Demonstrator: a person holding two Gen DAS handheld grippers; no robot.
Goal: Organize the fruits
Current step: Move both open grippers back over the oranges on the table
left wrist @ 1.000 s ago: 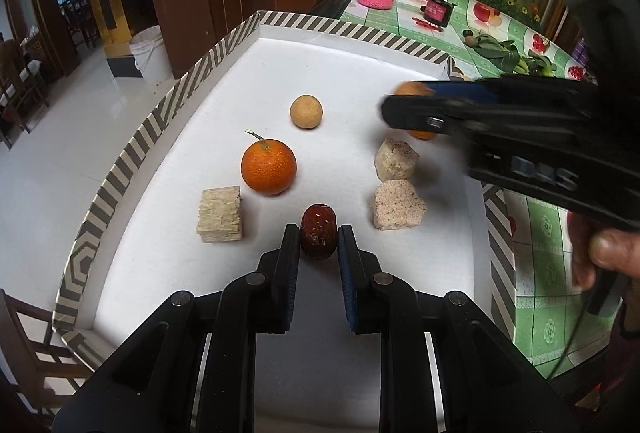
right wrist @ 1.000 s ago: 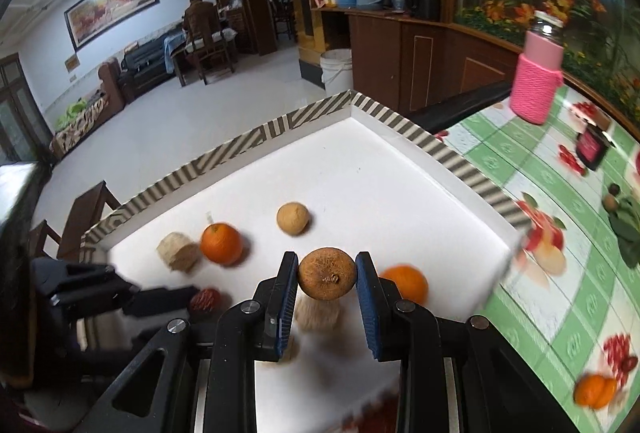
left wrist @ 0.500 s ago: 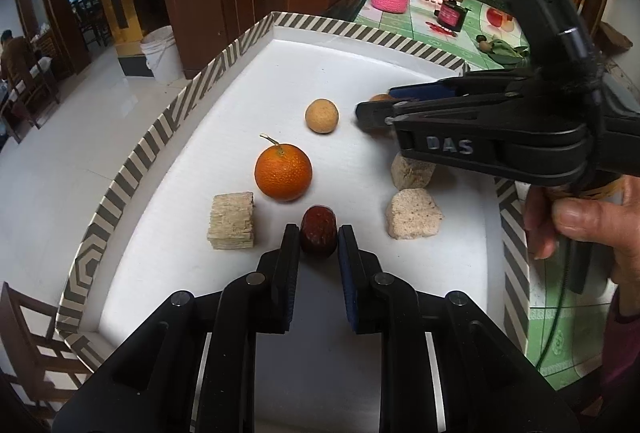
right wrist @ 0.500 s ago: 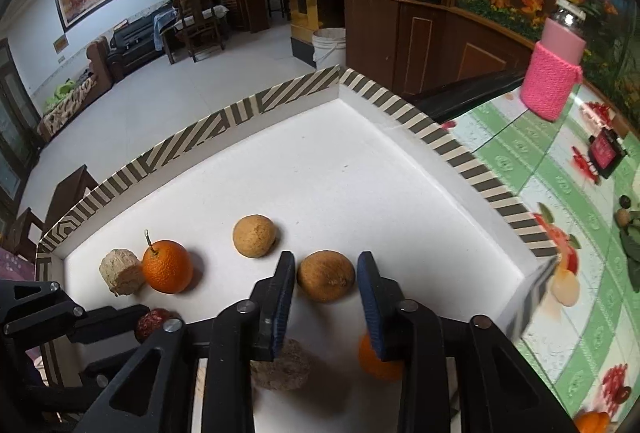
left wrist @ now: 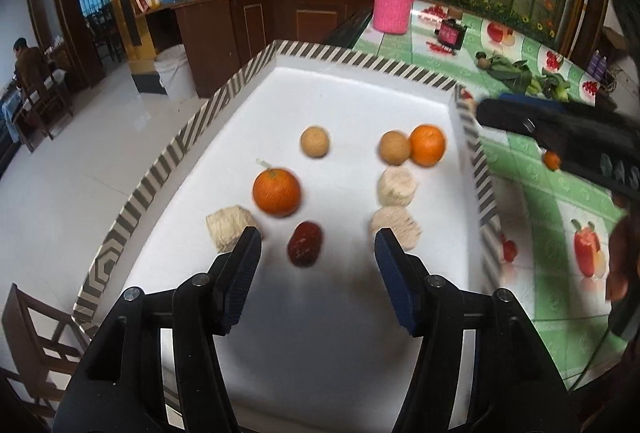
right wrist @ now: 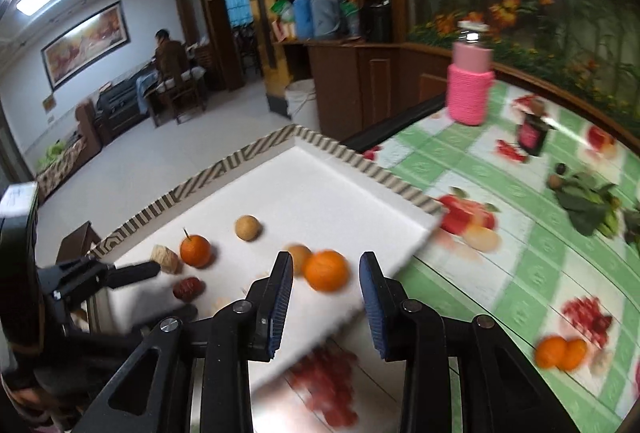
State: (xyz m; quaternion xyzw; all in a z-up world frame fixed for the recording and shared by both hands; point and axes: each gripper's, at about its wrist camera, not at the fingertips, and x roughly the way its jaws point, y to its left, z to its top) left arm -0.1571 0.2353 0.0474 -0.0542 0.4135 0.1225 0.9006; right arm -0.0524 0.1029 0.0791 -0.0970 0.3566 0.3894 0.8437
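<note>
On the bench, the white tray (left wrist: 352,101) holds two columns of fruit. The left tongs (left wrist: 316,265) are opening, empty, the red date (left wrist: 305,243) lying free just ahead between them, long axis pointing away. The right tongs (right wrist: 324,297) stand parted, gripping nothing, withdrawn past the tray's right edge.

A white tray (left wrist: 360,105) is showing a grey and white striped rim. Two oranges (left wrist: 276,192) are glowing orange near its far right corner and left edge. A red date (left wrist: 305,243) is sitting dark.
</note>
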